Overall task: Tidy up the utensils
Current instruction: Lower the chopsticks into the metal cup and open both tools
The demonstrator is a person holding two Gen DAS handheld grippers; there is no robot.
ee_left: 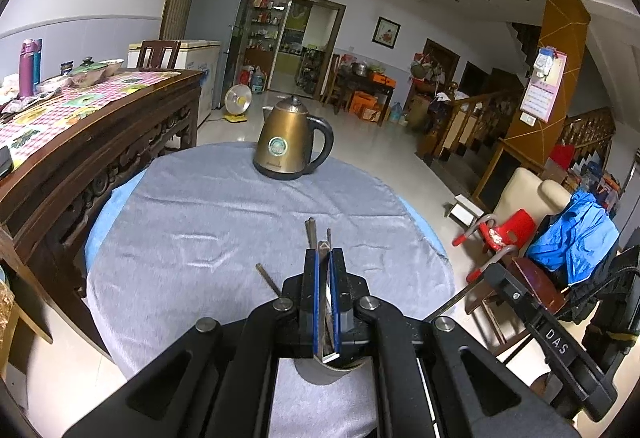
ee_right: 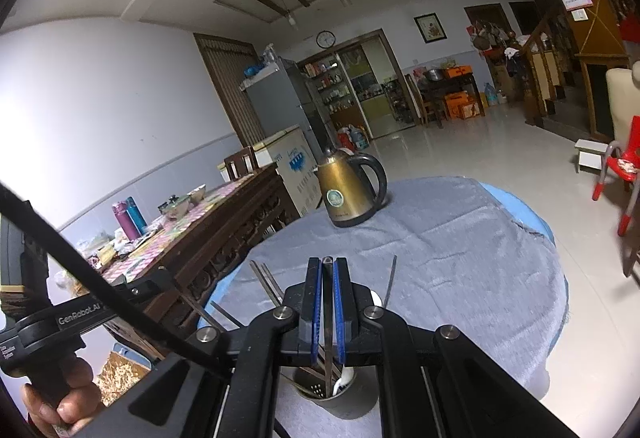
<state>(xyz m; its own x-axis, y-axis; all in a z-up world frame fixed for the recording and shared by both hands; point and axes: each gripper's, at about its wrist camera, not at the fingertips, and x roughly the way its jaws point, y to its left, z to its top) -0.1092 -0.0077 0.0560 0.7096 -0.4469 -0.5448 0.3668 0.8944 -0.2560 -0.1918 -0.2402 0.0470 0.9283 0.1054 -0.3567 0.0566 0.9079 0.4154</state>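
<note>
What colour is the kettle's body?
Bronze-gold, with a black handle and base; the kettle shows best in the left wrist view.

Both views are rather dim, with a cool indoor light. The white wall is the brightest area, and the tiled floor shows soft glare. The cloth on the table has a faint sheen. Straight lines bend strongly near the black corners; focus is sharp.

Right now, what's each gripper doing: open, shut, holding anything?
Left gripper: shut on a utensil, above the holder.
Right gripper: shut on a utensil, its lower end reaching into the holder.
</note>
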